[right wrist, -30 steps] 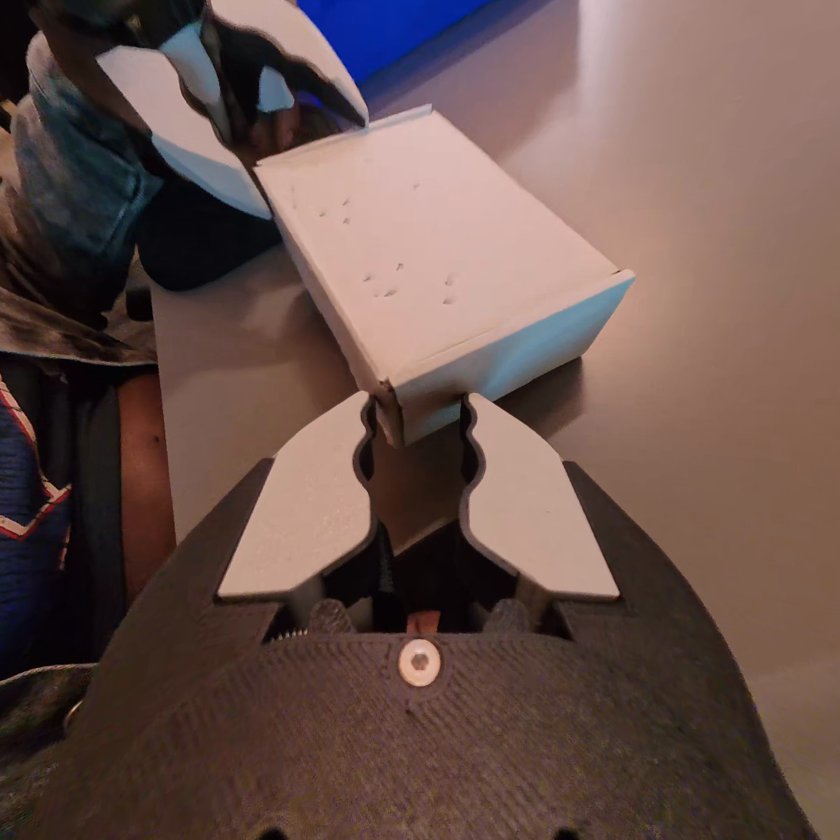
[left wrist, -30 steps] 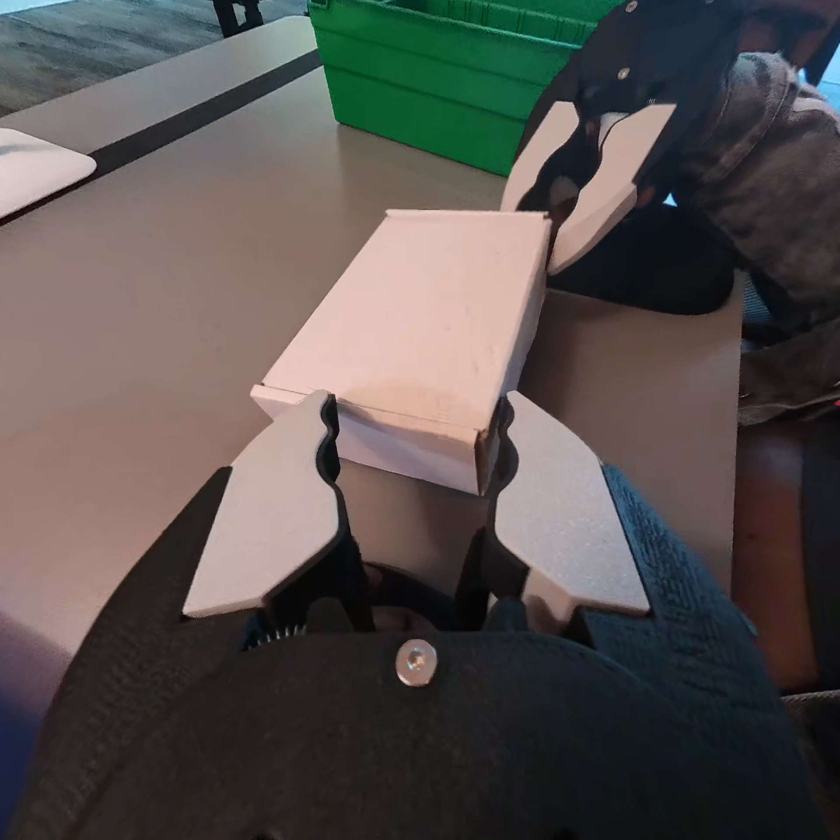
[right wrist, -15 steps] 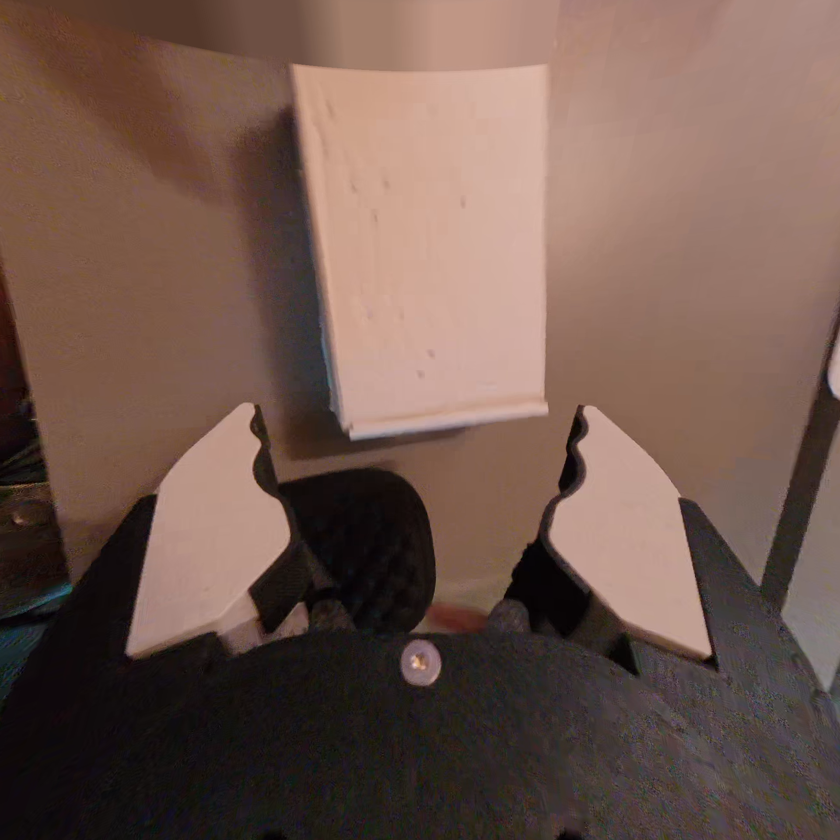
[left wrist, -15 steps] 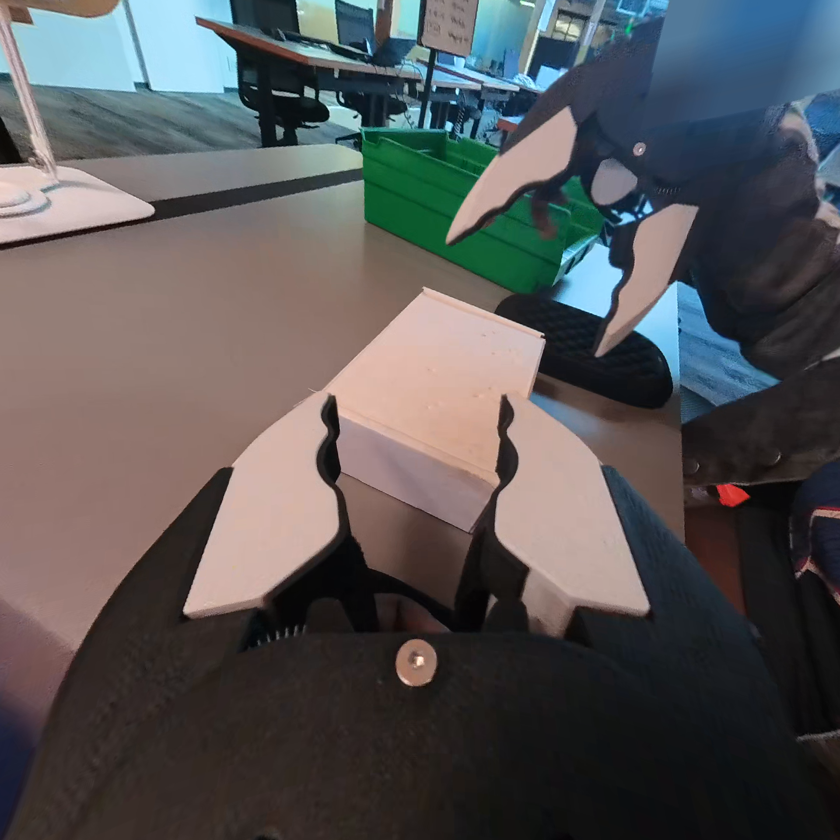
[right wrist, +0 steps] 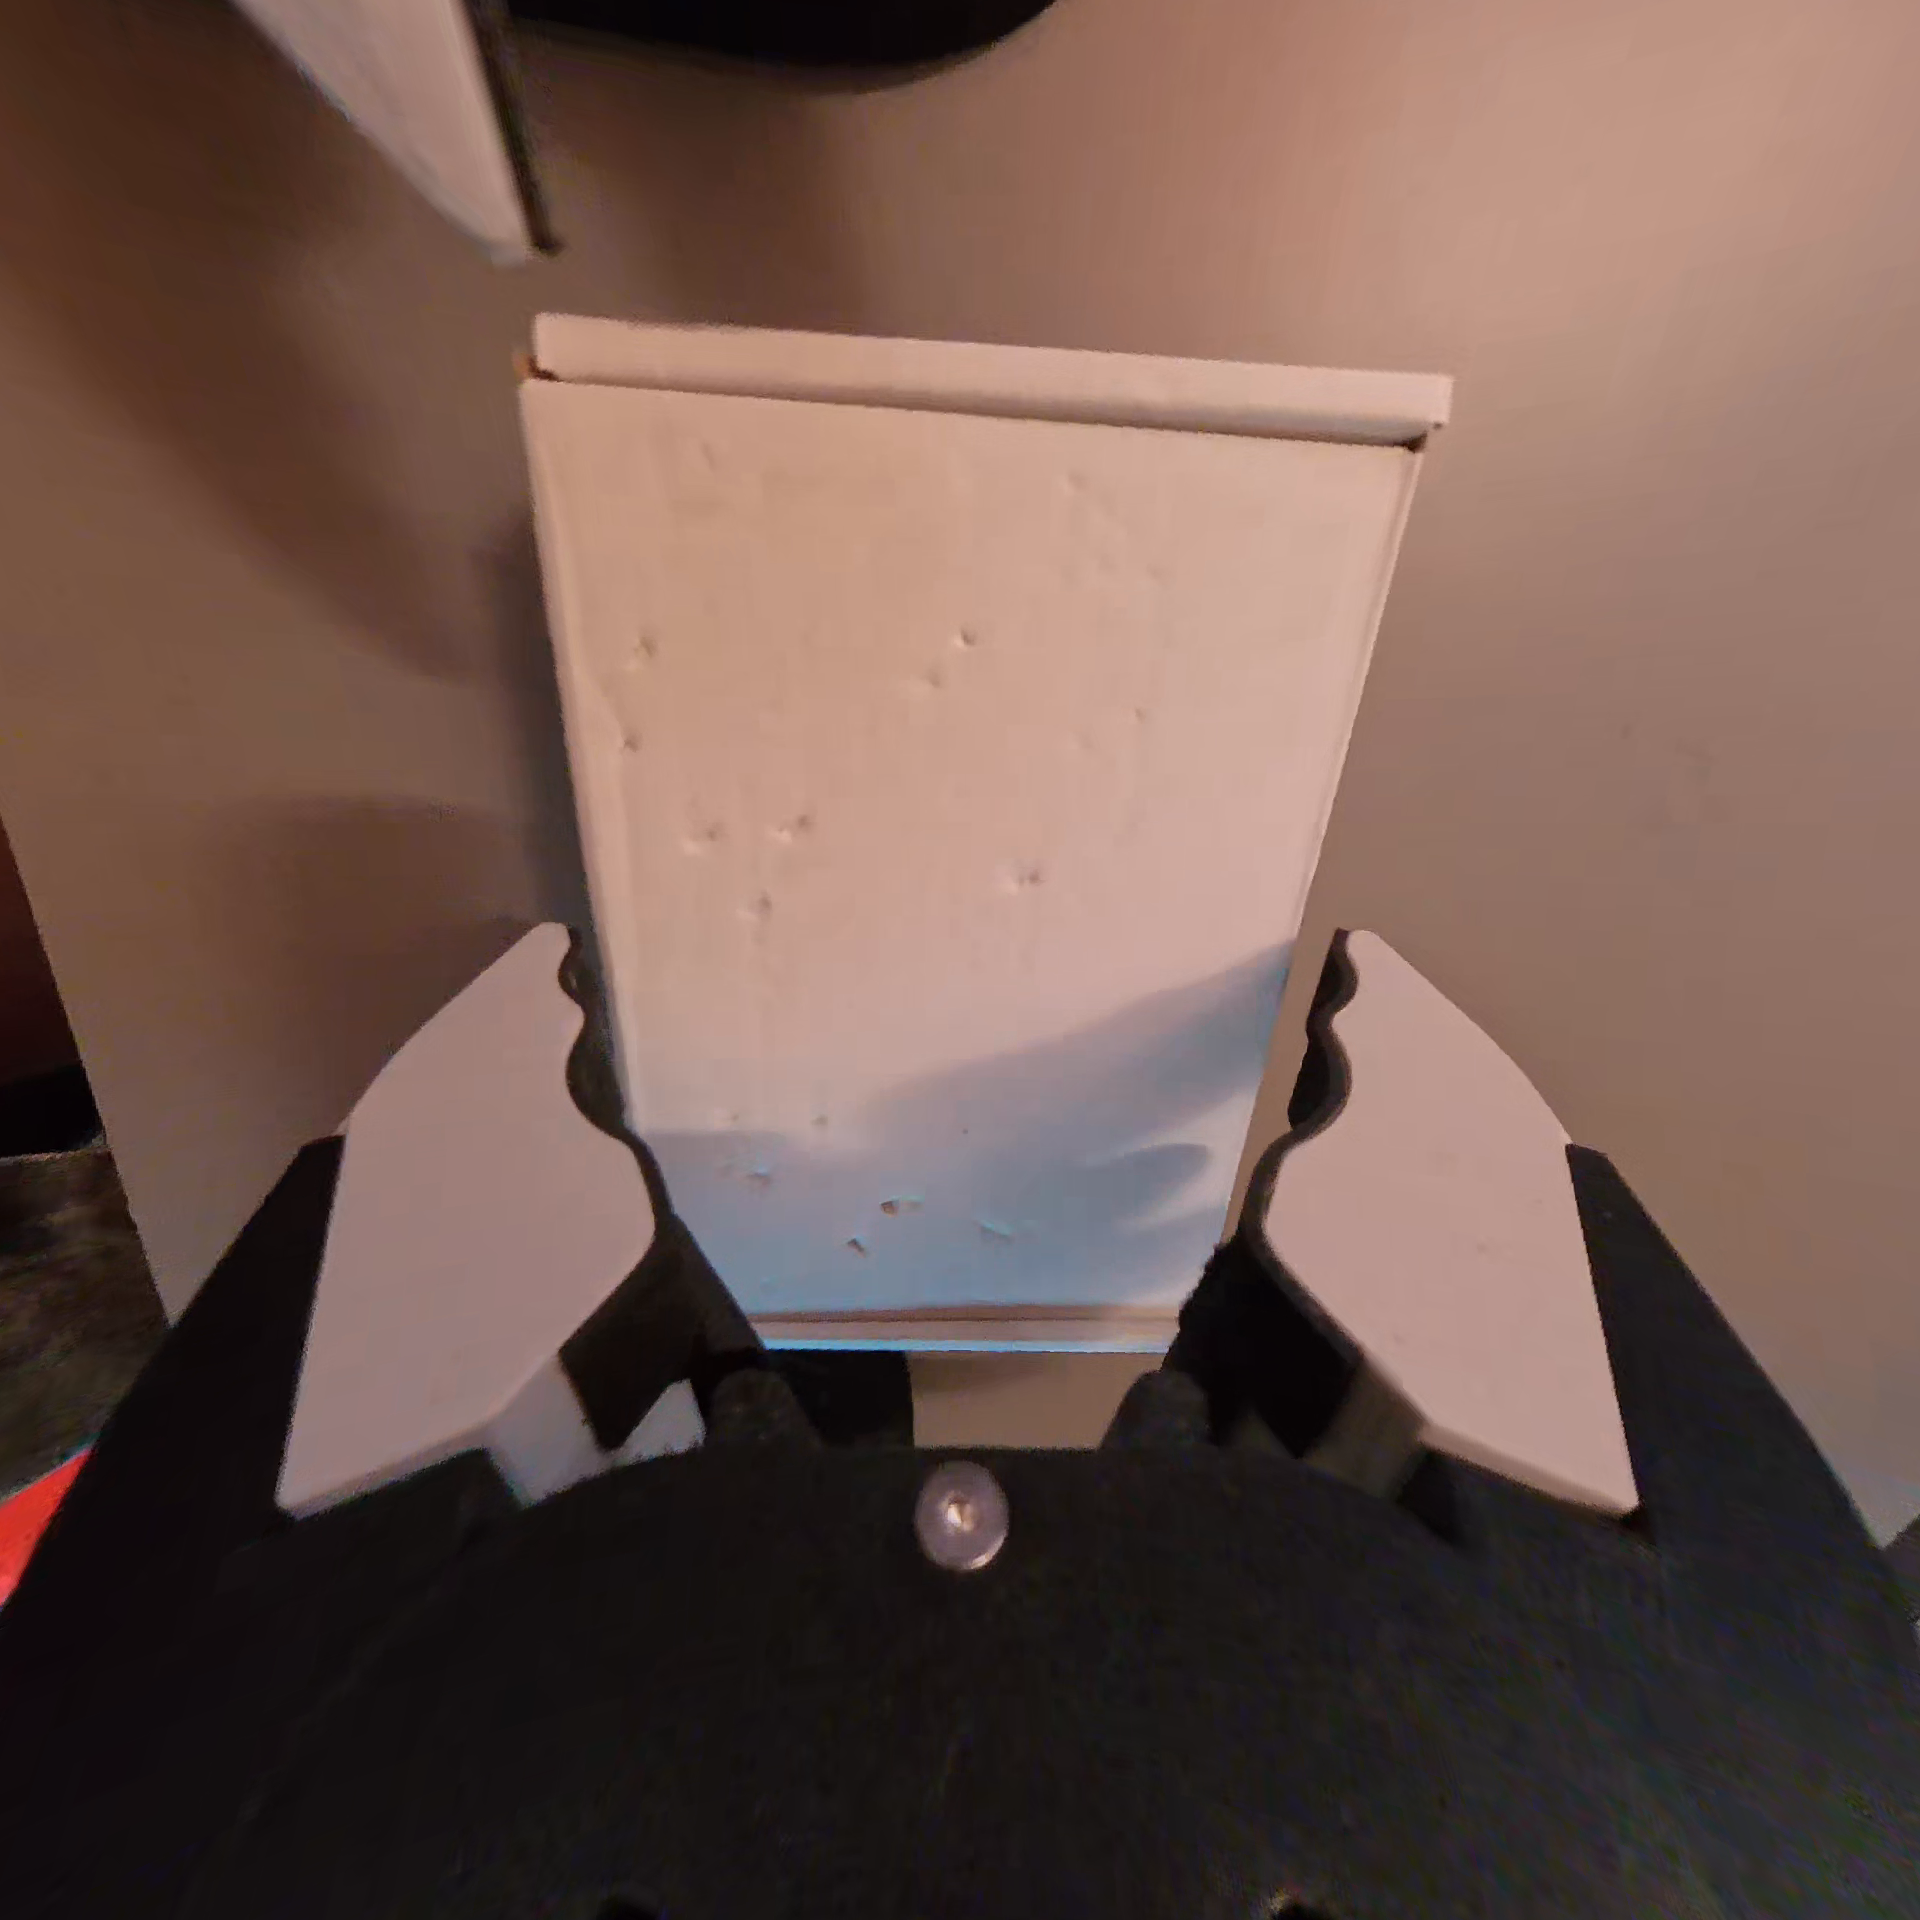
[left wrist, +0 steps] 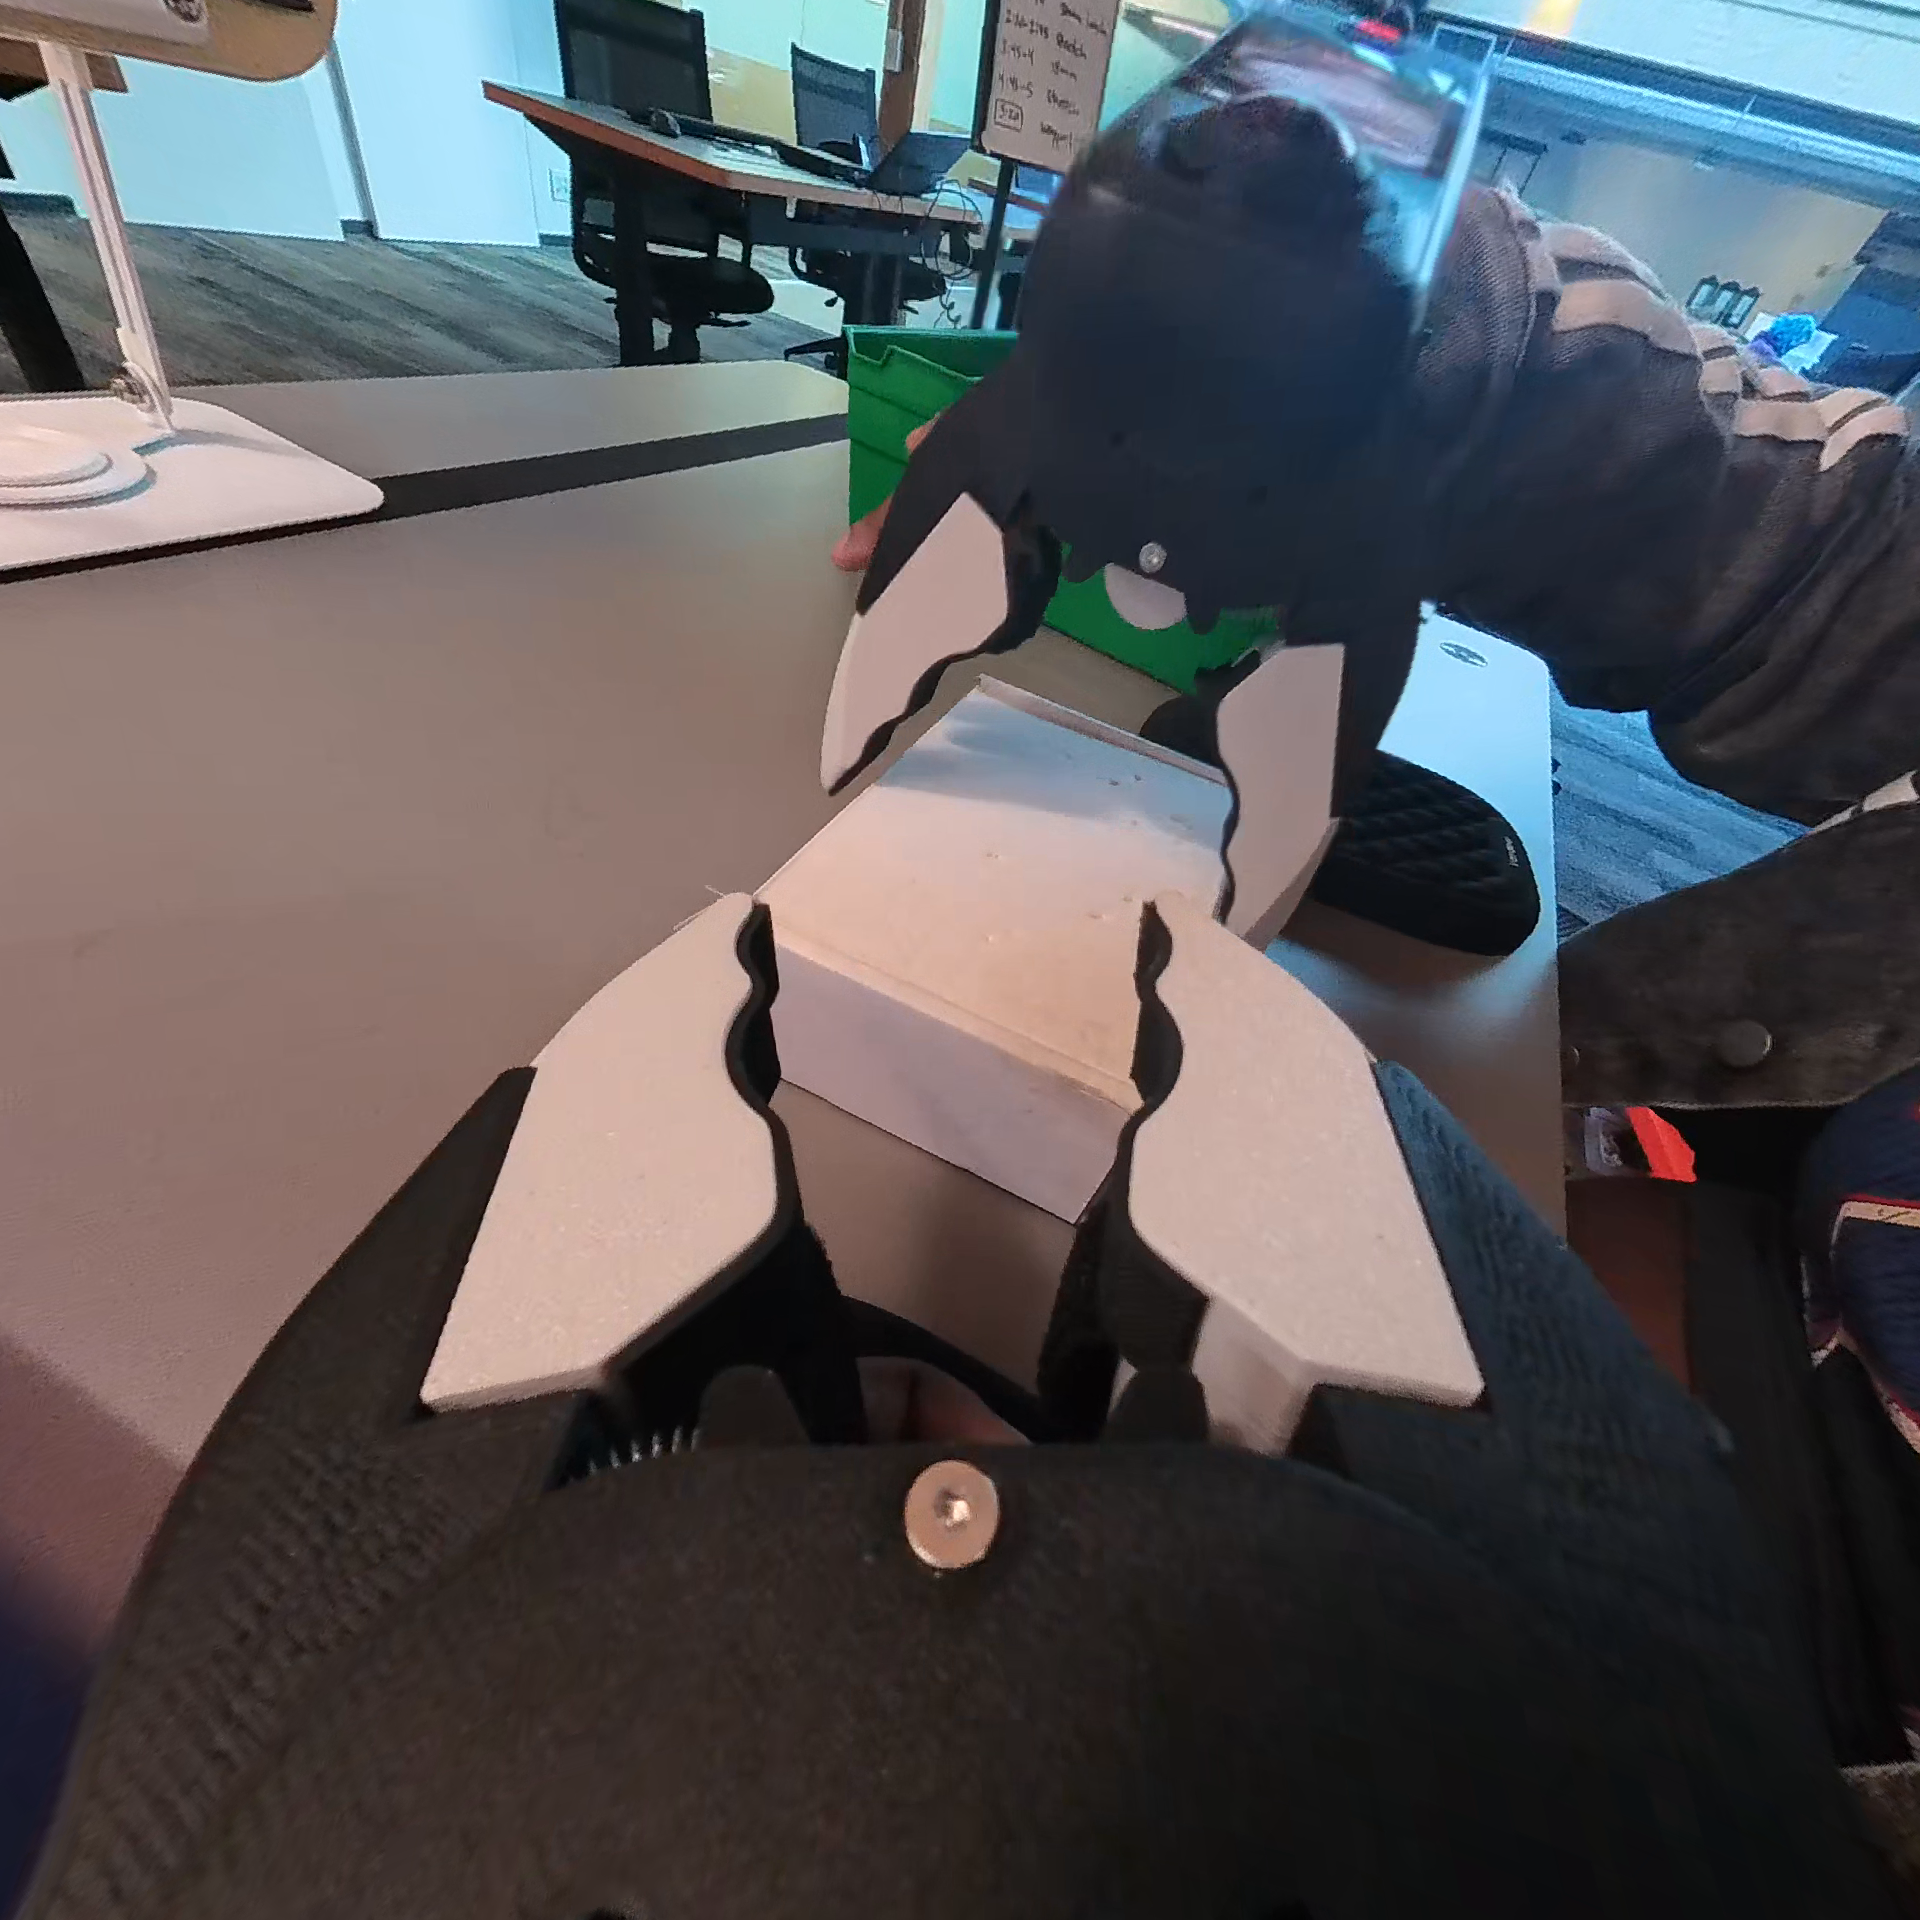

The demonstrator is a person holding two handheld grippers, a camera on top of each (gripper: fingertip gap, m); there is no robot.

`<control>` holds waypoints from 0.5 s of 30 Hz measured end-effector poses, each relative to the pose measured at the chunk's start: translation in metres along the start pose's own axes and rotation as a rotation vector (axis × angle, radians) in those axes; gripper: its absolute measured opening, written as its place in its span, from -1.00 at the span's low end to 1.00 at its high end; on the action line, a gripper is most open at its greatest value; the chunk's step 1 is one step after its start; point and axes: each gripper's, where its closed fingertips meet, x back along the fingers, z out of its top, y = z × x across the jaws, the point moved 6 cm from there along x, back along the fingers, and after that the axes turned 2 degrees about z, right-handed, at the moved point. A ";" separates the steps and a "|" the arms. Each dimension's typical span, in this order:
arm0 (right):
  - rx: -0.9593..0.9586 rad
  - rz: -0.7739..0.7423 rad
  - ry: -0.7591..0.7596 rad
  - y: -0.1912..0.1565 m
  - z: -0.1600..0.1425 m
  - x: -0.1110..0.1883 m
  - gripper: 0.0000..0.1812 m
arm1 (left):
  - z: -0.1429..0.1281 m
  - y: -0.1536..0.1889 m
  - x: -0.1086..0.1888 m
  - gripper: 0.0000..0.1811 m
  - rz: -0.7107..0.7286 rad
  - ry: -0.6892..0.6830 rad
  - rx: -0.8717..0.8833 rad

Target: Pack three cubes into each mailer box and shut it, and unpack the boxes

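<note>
A shut white mailer box [left wrist: 997,894] with a dented lid lies on the grey-brown table [left wrist: 416,779]. No cubes show. My left gripper [left wrist: 948,925] is open, with a finger on either side of the box's near end. My right gripper [left wrist: 1029,842] is open wide and comes down over the box's far end from above. In the right wrist view the box [right wrist: 956,727] sits between the fingers of the right gripper [right wrist: 956,940], its left finger close against the box's side. One finger [right wrist: 447,114] of the left gripper shows at the top there.
A green bin [left wrist: 925,405] stands behind the box. A black textured pad [left wrist: 1423,852] lies by the table's right edge. A white lamp base [left wrist: 156,488] sits at the far left. A person's sleeve [left wrist: 1662,468] reaches in from the right. My hands' fingertips stand some 10 cm from each other.
My right gripper left the box's corner, opened wide, and came down over the box's far end. The left gripper kept its opening at the near end and tilted up.
</note>
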 end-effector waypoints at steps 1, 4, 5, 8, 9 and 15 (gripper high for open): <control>-0.010 0.002 -0.002 0.001 0.000 -0.001 0.41 | 0.000 0.000 0.000 -0.26 0.000 -0.001 -0.001; -0.027 0.020 -0.007 0.000 -0.001 -0.001 0.35 | 0.000 0.000 0.000 -0.26 0.000 -0.002 0.002; -0.028 0.014 -0.010 -0.001 -0.001 -0.001 0.35 | 0.000 0.000 0.000 -0.26 0.000 -0.002 0.004; -0.036 0.006 -0.023 -0.001 -0.001 -0.001 0.35 | 0.000 -0.001 0.000 -0.26 0.000 -0.003 0.008; -0.041 0.003 -0.033 -0.001 -0.001 -0.002 0.36 | -0.001 -0.001 0.000 -0.26 0.001 -0.004 0.008; -0.026 0.008 -0.068 -0.003 -0.003 -0.005 0.39 | -0.001 -0.001 -0.001 -0.27 0.002 -0.009 0.007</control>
